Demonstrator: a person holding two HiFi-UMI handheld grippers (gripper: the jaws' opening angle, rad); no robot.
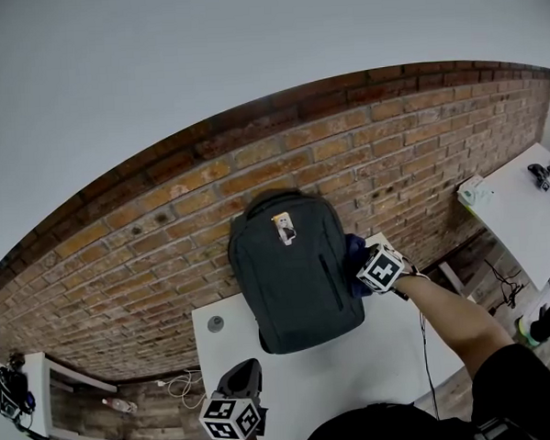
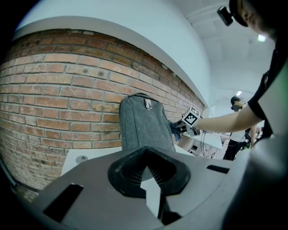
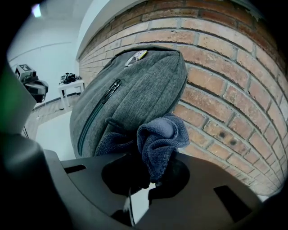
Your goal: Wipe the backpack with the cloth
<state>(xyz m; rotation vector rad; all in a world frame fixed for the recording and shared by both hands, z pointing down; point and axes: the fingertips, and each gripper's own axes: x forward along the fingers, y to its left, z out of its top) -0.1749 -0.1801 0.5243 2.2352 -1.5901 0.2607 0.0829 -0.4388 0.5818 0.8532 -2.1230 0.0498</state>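
Brick-backed worktop: right hand-held gripper pinches blue cloth against the backpack's right side; left hand-held gripper, nearer, is pressed together.

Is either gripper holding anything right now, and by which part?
The right gripper pinches the blue cloth by a bunched fold at its lower end, beside the backpack. The left gripper holds nothing.

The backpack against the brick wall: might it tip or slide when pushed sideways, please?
The backpack stands tall and upright, so a sideways push may tip it. The brick wall behind probably steadies backward pushes. Its soft fabric likely dents under the cloth.
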